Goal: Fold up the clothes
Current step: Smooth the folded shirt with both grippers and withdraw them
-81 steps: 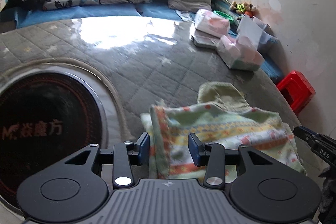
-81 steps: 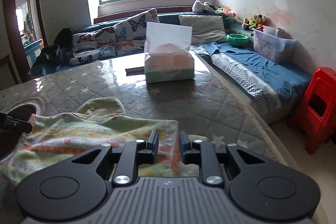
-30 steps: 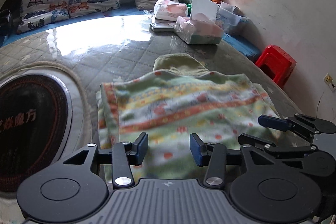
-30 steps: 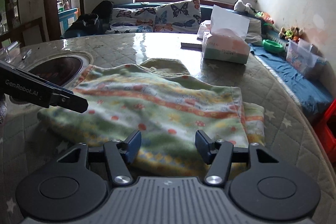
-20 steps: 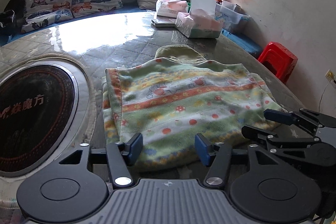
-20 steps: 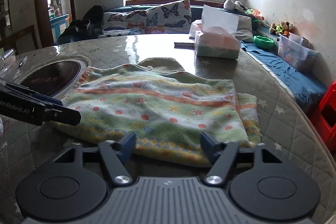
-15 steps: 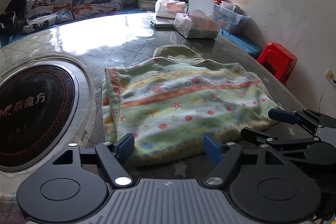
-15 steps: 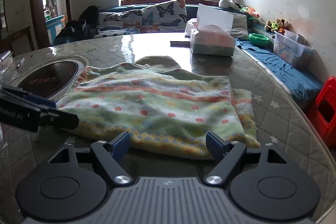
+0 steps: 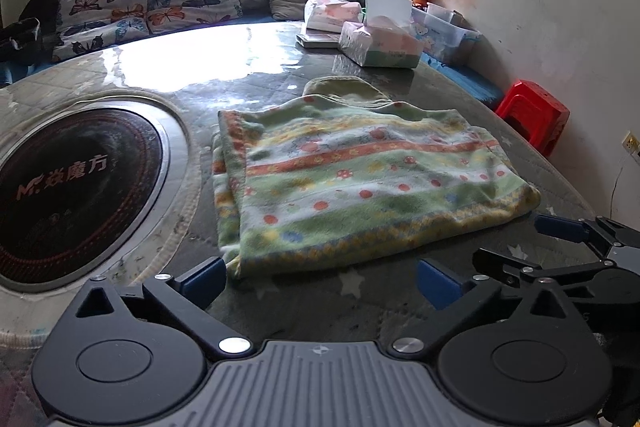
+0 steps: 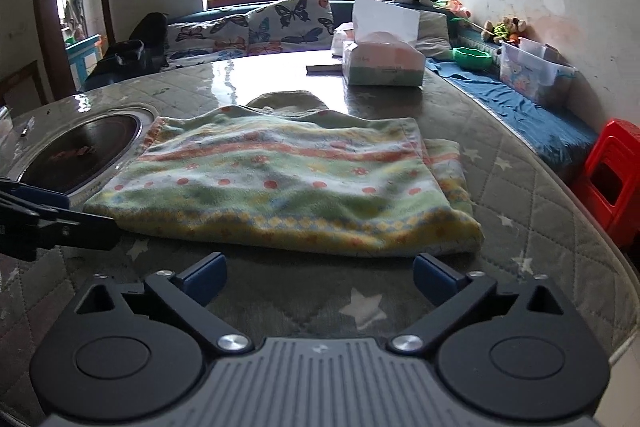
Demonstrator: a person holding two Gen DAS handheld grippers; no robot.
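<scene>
garment: patterned fleece piece (image 9: 360,179), lying folded over on the table (image 9: 360,307) straight ahead of both my grippers. Looks like at least one fold is in; a second layer peeks out along its left side in the left view and its right side in the right view.
left gripper: (image 9: 318,279) jaws opening, about as wide as they go, nothing between them. The near hem sits just beyond the fingertips; the left fingertip (image 9: 204,277) is just beside the near left corner, and I can't tell if it touches.
right gripper: (image 10: 320,277) jaws opening too, wide, nothing held. Hem lies just past its tips, apart from them. It also shows at the right edge of the left view, beside the near right corner.
done so far: my read is one fold is laid down and let go; edges roughly line up, top surface a bit rumpled.
left to do: probably another fold to make it compact, plus smoothing. A plain greenish piece (image 9: 344,91) pokes out at the far side; can't tell if it's a hood of this garment or a separate item, so maybe more to fold.
clutter: tissue box (image 10: 382,67) well beyond the garment, round cooktop (image 9: 68,191) off to the left of my left gripper, both clear of the work.
</scene>
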